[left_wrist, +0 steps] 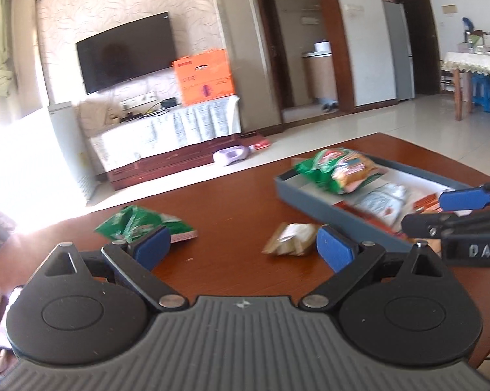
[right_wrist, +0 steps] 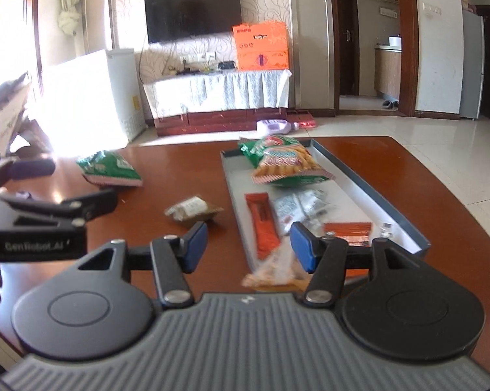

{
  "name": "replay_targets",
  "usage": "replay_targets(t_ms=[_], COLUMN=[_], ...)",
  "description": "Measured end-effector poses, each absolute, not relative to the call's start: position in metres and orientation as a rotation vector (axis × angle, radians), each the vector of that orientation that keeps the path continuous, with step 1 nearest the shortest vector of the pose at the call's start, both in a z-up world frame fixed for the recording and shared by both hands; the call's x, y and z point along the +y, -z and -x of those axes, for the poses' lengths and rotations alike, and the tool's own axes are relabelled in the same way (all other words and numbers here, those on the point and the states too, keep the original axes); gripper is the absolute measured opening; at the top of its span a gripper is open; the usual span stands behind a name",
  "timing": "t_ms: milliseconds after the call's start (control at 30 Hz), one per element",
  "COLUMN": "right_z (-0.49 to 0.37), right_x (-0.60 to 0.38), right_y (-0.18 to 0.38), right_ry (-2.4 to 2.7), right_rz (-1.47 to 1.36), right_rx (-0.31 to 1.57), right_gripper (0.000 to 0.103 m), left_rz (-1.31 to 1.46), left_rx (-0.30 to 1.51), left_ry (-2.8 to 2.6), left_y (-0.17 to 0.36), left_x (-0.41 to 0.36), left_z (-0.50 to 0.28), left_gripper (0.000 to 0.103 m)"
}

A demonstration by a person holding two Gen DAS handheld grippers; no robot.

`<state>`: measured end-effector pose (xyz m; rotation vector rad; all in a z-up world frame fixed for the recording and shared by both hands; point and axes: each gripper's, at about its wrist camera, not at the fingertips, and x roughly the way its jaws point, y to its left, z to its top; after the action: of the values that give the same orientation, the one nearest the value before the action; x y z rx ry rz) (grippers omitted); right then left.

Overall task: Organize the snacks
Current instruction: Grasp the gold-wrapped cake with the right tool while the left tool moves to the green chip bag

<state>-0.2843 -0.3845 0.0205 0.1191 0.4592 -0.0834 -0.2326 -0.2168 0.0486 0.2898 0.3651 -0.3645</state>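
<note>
- The grey tray lies on the right half of the brown surface, its long side running from near to far.
- At its far end a green snack bag lies under an orange-and-red chip bag.
- Nearer in the tray lie a long orange packet, a white packet just right of it, and another orange packet near the near right corner.
- A blurred pale orange packet shows at the tray's near end, beside the right pad of my right tool; I cannot tell if it touches.
- My right tool's pads are spread apart, pinching nothing.
- Left of the tray, on the bare surface, sit a small brown packet and, farther left, a second green bag.
- My left tool is spread wide, empty, above the near surface between those two.
- Beyond the surface: tiled floor, a wall television, an orange box.
</note>
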Motion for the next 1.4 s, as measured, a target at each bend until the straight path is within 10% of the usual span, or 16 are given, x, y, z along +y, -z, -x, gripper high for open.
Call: replay_targets(t_ms=[1167, 1300, 1400], right_z=[0.132, 0.137, 0.144], right_x=[-0.311, -0.306, -0.296], right_y=[0.031, 0.026, 0.023], right_ry=[0.017, -0.039, -0.067], right_rz=[-0.106, -0.084, -0.021], right_rx=[0.678, 0.675, 0.677], right_gripper=[0.073, 0.046, 0.046], left_rz=[-0.300, -0.274, -0.236], left_rx=[0.623, 0.622, 0.639], left_ry=[0.279, 0.270, 0.242], left_y=[0.005, 0.008, 0.009], left_x=[-0.176, -0.169, -0.165], left_z=[0.152, 0.147, 0.139], left_gripper=[0.098, 0.098, 0.099])
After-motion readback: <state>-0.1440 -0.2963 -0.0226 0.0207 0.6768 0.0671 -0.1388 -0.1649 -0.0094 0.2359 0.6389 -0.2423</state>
